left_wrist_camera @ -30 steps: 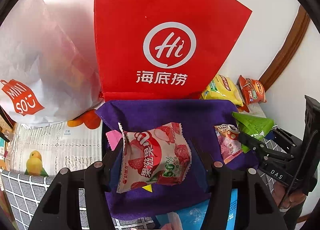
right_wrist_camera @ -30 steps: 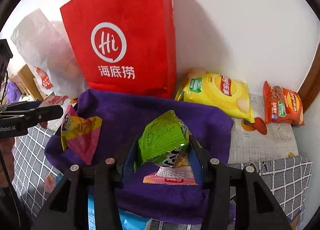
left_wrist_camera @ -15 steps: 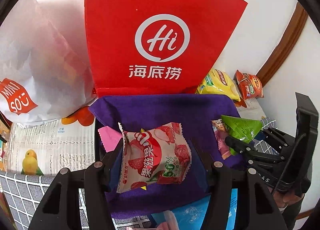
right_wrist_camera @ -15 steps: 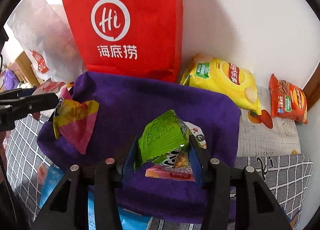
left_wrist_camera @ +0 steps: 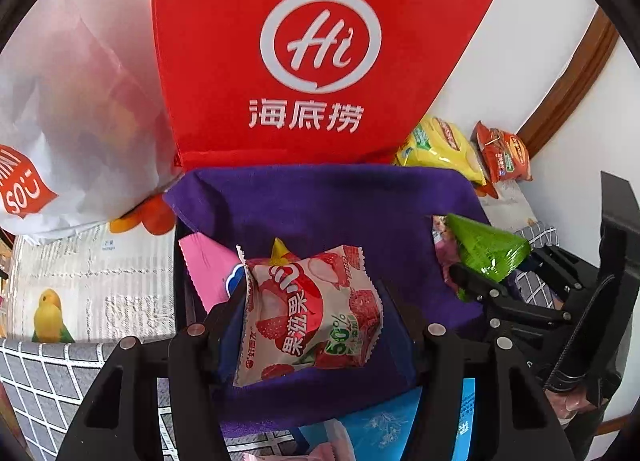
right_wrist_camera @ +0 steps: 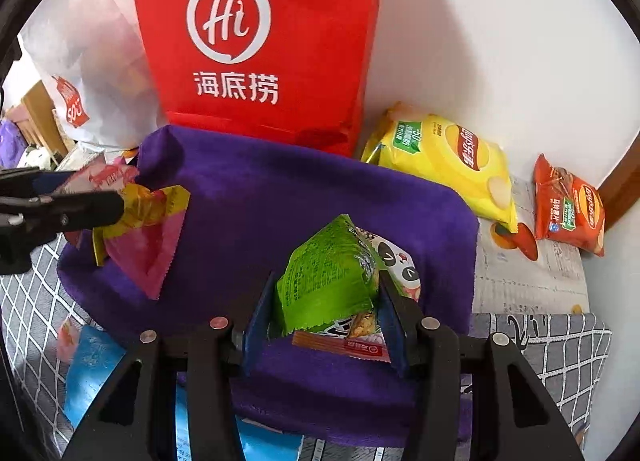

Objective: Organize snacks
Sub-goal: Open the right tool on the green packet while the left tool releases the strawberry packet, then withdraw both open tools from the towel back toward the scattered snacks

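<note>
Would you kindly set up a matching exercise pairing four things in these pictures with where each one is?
Things:
1. pink-and-white lychee snack packet
2. green foil snack packet
3. yellow crisp bag
4. orange-red crisp bag

Places:
A. lying nearest the brown wooden trim
B. held in the jaws of the left gripper
C. beside the red paper bag, by the wall
D. held in the jaws of the right gripper

Pairs: 1-B, 2-D, 3-C, 4-A

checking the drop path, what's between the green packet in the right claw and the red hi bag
In the right wrist view, only bare purple cloth lies between the green foil snack packet and the red paper Hi bag; no other snack sits there.
</note>
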